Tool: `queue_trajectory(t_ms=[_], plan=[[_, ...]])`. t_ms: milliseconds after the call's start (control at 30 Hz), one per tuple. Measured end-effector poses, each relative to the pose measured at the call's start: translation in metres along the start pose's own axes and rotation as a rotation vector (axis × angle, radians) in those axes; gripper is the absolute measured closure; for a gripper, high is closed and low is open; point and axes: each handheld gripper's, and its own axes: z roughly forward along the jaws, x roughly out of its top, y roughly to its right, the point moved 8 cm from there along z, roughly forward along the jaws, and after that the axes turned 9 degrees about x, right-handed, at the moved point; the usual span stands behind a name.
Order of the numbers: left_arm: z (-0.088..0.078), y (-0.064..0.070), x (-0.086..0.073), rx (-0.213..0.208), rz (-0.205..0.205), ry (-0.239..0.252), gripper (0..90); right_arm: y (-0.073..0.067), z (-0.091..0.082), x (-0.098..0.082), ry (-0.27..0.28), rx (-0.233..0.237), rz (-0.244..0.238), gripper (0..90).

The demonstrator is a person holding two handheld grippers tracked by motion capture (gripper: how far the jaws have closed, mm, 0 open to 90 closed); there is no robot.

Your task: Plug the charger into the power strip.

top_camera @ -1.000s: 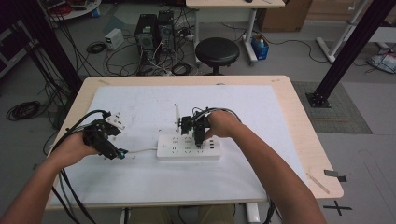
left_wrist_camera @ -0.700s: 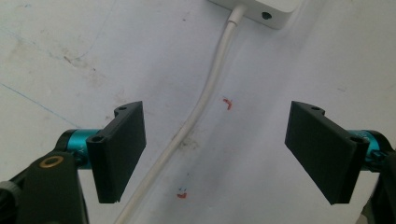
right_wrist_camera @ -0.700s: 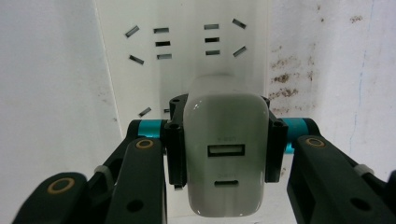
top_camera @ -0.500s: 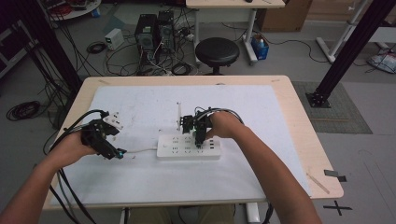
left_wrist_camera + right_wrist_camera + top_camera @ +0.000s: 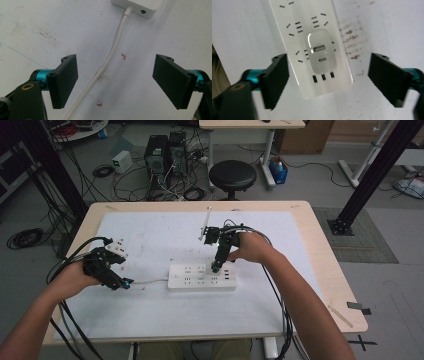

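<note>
Hovering over the white power strip (image 5: 202, 277) mid-bench, right tongs (image 5: 216, 267) are spread wide, jaws either side of a white charger (image 5: 321, 51) plugged into the strip nr its USB end. Left tongs (image 5: 125, 284), also spread, sit nr the bench's left edge w/ the strip's white cable (image 5: 107, 58) running between the jaws, untouched.

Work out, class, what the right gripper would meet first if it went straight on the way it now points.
Probably the white charger plugged into the power strip. The right gripper points down at it with jaws open wide on either side, though how far above it sits is unclear.
</note>
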Motion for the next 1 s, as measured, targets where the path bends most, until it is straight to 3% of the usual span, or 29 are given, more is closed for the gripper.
queue_trajectory(t_ms=[100,200,267,400,467,600,767,1000], plan=[[-0.001,0.002,0.002,-0.002,0.004,0.004,20.4,0.002,-0.009,-0.006,0.011,-0.036,0.009,12.8],[-0.003,0.004,0.005,-0.001,0.007,0.007,20.4,-0.002,-0.015,-0.015,-0.012,-0.042,0.024,12.8],[-0.004,0.004,0.006,0.003,0.018,0.007,20.4,-0.010,-0.018,-0.019,-0.018,0.017,-0.006,11.4],[-0.007,0.004,0.008,0.006,0.022,0.010,20.4,-0.007,-0.026,-0.020,0.016,-0.063,0.003,11.3],[-0.010,0.005,0.009,0.008,0.022,0.011,20.4,-0.005,-0.032,-0.022,0.016,-0.094,0.037,1.0],[-0.015,0.004,0.012,0.014,0.031,0.018,20.4,-0.007,-0.048,-0.027,0.068,-0.084,0.073,0.6],[-0.020,0.005,0.016,0.020,0.048,0.025,20.4,-0.009,-0.059,-0.045,0.051,-0.108,0.119,0.7],[-0.027,0.006,0.019,0.024,0.059,0.032,20.4,-0.017,-0.067,-0.070,0.034,-0.089,0.123,0.7]])
